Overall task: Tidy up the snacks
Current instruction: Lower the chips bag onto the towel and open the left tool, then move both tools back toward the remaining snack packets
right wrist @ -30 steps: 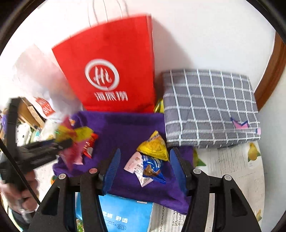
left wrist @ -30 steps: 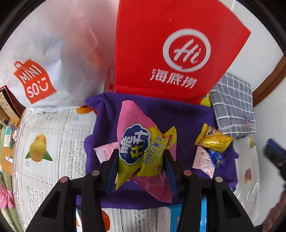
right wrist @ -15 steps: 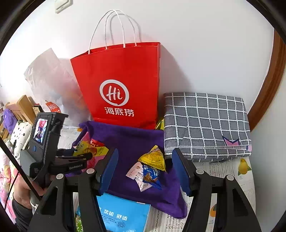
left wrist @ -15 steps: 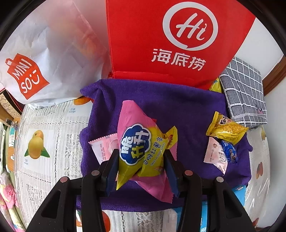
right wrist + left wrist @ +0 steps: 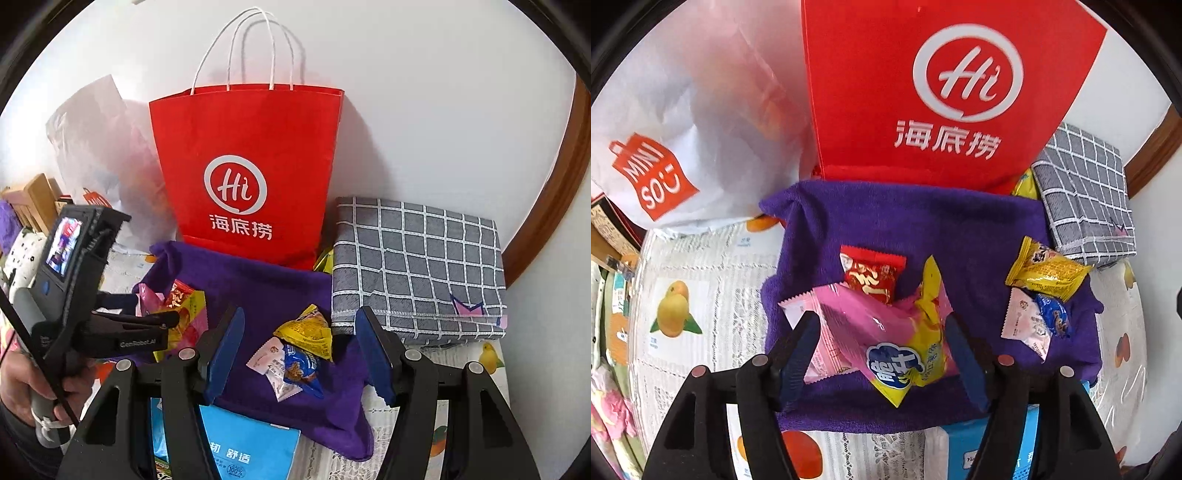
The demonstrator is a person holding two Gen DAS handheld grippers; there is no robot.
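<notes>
The left gripper (image 5: 882,350) is opening, its blue pads clear of the pink-and-yellow chip packet (image 5: 897,343), which lies between them near the front edge of the purple towel (image 5: 923,229), part way over a pale pink sachet (image 5: 812,314) and touching a red candy wrapper (image 5: 873,273). The risk, as I judge it, is that a pad snags the crinkly film as the gripper lifts away and drags the packet off the front edge, or scatters the heap. The right gripper (image 5: 299,354) hangs open and empty above a yellow snack pack (image 5: 308,330), a blue cookie packet (image 5: 301,371) and a white sachet (image 5: 267,356) toward the towel's right edge; closing there could catch two at once, since they overlap. Legible writing: "Hi" over "海底捞" on the red paper bag (image 5: 247,155) at the back edge, "MINISO" on the white plastic bag (image 5: 683,122), "GenRobot.AI" on the left gripper's side, and "舒适" on a blue box (image 5: 243,450) under the front edge
</notes>
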